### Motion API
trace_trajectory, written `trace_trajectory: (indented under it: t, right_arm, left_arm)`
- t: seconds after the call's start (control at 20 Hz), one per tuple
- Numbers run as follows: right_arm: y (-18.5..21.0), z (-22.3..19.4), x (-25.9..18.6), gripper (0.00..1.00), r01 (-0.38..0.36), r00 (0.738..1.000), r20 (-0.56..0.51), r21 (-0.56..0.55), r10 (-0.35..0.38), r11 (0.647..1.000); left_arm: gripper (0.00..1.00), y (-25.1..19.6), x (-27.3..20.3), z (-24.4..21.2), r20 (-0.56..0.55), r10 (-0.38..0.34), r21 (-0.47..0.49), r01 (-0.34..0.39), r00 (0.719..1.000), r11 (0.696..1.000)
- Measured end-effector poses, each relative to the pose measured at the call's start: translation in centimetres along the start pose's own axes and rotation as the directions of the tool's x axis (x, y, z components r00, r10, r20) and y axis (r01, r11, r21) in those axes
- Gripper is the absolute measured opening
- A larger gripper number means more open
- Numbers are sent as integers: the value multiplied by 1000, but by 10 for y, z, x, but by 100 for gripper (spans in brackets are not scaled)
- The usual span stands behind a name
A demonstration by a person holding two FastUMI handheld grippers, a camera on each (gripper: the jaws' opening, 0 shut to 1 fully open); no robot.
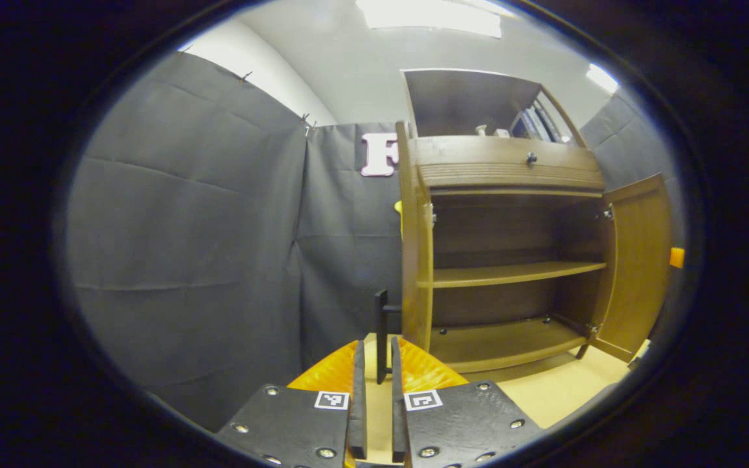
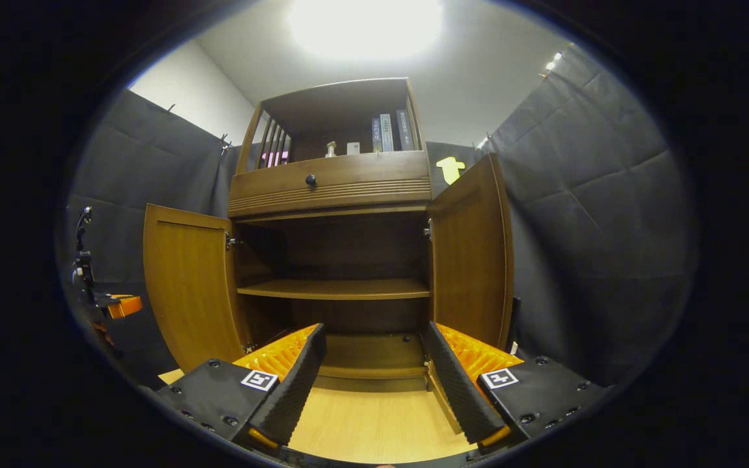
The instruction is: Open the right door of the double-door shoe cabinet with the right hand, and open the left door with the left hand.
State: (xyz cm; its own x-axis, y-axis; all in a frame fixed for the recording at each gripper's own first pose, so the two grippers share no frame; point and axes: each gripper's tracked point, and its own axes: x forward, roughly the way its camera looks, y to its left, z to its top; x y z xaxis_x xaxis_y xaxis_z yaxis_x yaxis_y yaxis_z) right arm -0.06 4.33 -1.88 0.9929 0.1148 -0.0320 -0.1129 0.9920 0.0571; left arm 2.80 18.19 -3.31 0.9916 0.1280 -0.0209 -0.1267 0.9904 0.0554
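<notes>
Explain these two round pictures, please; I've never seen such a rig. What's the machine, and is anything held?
No robot: a person carries a two-finger gripper in each hand, each with a camera looking along its fingers. The left gripper view shows the left gripper, fingers nearly together, the black handle of the left door in the gap; gripped or not, I can't tell. The right gripper view shows the right gripper, open and empty, facing the shoe cabinet, both doors open.

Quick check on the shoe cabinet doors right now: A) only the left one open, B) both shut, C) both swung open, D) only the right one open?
C: in the right gripper view the left door and right door both stand swung outward, exposing the bare middle shelf.
</notes>
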Motion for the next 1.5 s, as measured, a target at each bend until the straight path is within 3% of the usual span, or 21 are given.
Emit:
trace_trajectory:
  t: [0.25, 0.3, 0.4, 0.45, 0.65, 0.7, 1.2, 1.45, 1.5]
  right_arm:
    - [-27, -3, -23, 98, 43, 999, -13, -44, -43, 998]
    - [-30, -4, -27, 92, 44, 999, -11, -38, -45, 998]
    - [-37, -8, -34, 92, 52, 999, -12, -30, -52, 998]
    - [-39, -10, -38, 98, 54, 998, -13, -30, -55, 998]
    - [-48, -7, -55, 92, 58, 998, 4, -60, -58, 997]
    - [-49, -6, -58, 98, 59, 998, 7, -63, -59, 996]
    - [-44, -4, -68, 98, 47, 999, 9, -31, -47, 998]
    - [-40, 3, -67, 98, 45, 999, 21, -35, -44, 998]
    - [-40, 4, -66, 92, 46, 999, 22, -33, -45, 998]
  left_arm:
    - [17, -40, -41, 34, 31, -67, 13, 66, 997, 998]
    - [17, -49, -46, 41, 42, -76, 27, 75, 996, 997]
    - [17, -66, -64, 49, 60, -92, 42, 90, 994, 995]
    - [17, -71, -71, 50, 61, -102, 39, 99, 993, 994]
    - [19, -78, -77, 52, 48, -102, 39, 100, 994, 994]
    - [26, -76, -77, 51, 45, -97, 43, 95, 994, 995]
    - [98, -69, -86, 59, 78, -81, 49, 77, 994, 996]
    - [98, -67, -82, 57, 89, -74, 49, 70, 993, 996]
    - [98, -67, -83, 58, 91, -73, 47, 69, 993, 996]
